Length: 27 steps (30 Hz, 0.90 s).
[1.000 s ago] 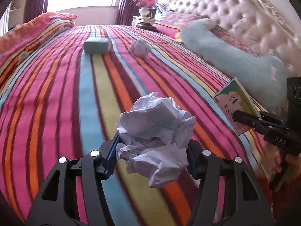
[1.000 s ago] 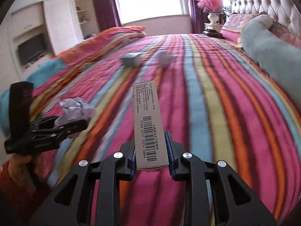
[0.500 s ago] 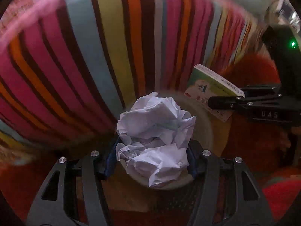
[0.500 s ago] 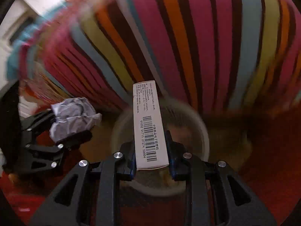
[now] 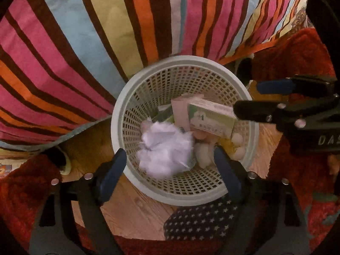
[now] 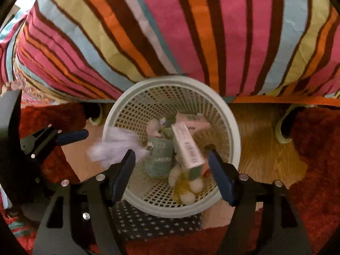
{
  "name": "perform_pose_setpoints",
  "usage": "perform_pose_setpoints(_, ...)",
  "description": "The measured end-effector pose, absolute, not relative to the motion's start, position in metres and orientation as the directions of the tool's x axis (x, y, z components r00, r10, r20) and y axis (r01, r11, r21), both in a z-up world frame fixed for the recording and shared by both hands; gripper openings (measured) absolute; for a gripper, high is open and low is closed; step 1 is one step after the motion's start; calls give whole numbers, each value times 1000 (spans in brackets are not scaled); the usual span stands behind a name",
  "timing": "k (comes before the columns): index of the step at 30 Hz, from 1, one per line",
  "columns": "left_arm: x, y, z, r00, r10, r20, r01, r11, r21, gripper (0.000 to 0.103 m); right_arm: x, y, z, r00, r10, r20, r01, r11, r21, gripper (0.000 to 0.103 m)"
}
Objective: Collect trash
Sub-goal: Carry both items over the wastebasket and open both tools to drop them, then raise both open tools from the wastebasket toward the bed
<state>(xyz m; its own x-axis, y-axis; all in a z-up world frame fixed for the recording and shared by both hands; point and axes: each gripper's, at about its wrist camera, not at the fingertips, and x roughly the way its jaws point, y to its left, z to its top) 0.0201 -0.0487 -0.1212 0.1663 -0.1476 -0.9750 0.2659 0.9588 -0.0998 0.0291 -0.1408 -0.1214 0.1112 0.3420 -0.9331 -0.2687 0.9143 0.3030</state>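
Two hand-held grippers are pointed steeply down over a pale round mesh basket [image 5: 119, 114] standing on a wooden floor beside a striped bedspread [image 5: 89, 31].

The left gripper [image 5: 170, 165] is seen with its jaws opening, the blue pads spread to either side of the basket's near rim. A crumpled ball of white paper [image 5: 165, 148] is seen between and beyond them, blurred, with clear gaps on both sides, so it is not gripped by either pad; it appears to be inside the basket or just over it.

The right gripper [image 6: 171, 169] is also seen with its jaws opening. A long narrow carton with a barcode [image 6: 187, 146] is seen tilted within the basket, clear of both pads. In the left view the same carton [image 5: 212, 116] lies just off the right gripper's fingertips.

Other boxes and pale rounded scraps are already lying in the basket. A red rug [image 6: 314, 148] is visible around the floor.
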Motion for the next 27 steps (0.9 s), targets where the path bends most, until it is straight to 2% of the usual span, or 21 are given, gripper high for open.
perform_pose_setpoints(13,23,-50,-113,193,-129,-973,274,959,-72,86,25,-145,-116,143,333,-932,-286,916,283,67)
perform_pose_setpoints(17,23,-41,-65,276,-181,-944,288,952,-99,86,20,-140,-66,241,387,-890,-390,878,276,67)
perform_pose_setpoints(20,39,-23,-4,358,-245,-901,296,945,-139,86,30,-143,-6,349,457,-818,-457,845,277,67)
perform_pose_setpoints(21,45,-17,13,398,-240,-885,296,947,-124,86,40,-145,16,402,464,-789,-470,845,257,67)
perform_pose_setpoints(23,66,0,54,501,-213,-839,285,956,-72,86,63,-149,52,502,453,-737,-474,857,203,81)
perform_pose_setpoints(25,102,21,88,587,-181,-789,260,965,-29,86,102,-154,87,623,427,-656,-452,880,143,84)
perform_pose_setpoints(27,152,43,112,653,-96,-751,190,981,40,94,140,-151,106,683,393,-616,-436,896,88,84)
